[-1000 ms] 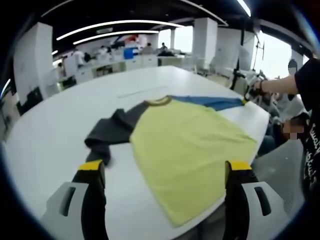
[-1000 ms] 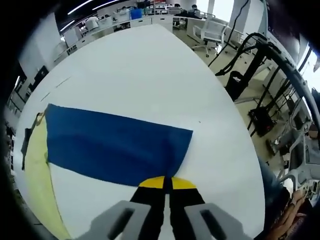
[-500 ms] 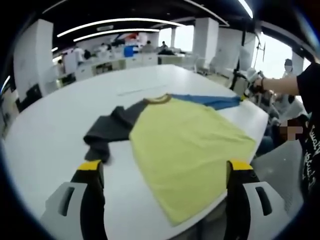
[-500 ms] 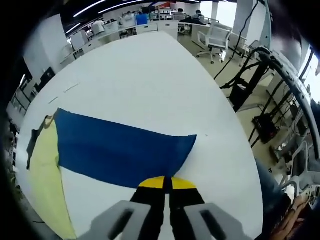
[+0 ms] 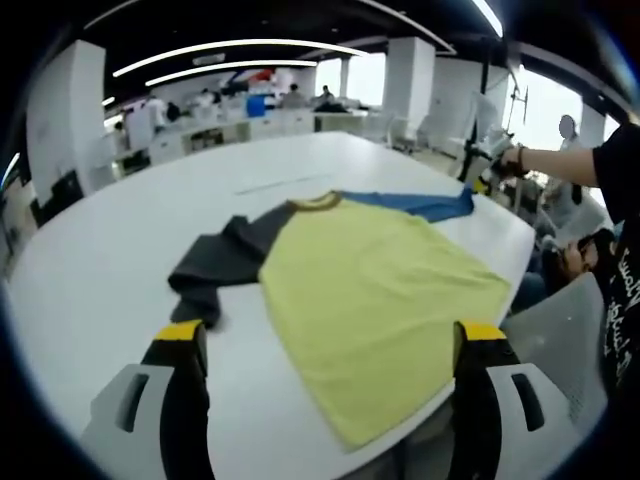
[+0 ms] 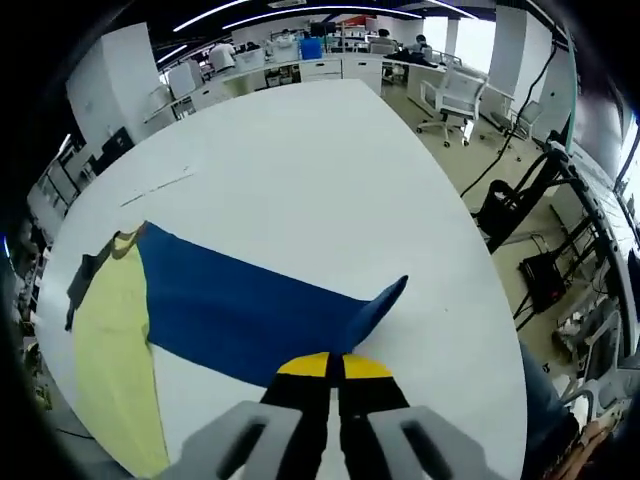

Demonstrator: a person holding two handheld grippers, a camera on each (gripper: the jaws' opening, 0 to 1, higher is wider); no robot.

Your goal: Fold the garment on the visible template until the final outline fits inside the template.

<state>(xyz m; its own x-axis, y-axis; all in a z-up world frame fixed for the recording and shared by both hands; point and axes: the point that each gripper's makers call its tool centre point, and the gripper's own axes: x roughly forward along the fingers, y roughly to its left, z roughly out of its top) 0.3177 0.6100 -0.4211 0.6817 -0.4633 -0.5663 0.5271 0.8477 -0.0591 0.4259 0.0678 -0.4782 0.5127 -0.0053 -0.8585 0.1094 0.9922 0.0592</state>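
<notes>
Yellow cotton makes up the body of the T-shirt (image 5: pixel 375 300), which lies spread flat on the white desk (image 5: pixel 90 270), with its hem reaching the near edge. Its dark grey sleeve (image 5: pixel 215 265) is bunched and partly turned over itself on the far side, while the blue sleeve (image 6: pixel 250 310) stretches out across the desk. The right tool (image 6: pixel 333 366) is clenched on the cuff end of that blue sleeve, and the cuff corner curls up off the surface beside the yellow jaw tips. The left tool (image 5: pixel 325 340) is released, its jaws standing wide apart above the near desk edge, gripping nothing.

By my reading the folding has barely started: the body lies open, no fold line crosses it, and both sleeves are yet to be brought in. No template outline can be made out around the shirt; a faint thin line (image 5: pixel 285 183) on the desk beyond the collar is all I can find.

Office chairs (image 6: pixel 455 95) stand at the far corner, and black frames and cables (image 6: pixel 540 220) crowd the floor beside the desk. Nothing else sits on the desk to block a fold.
</notes>
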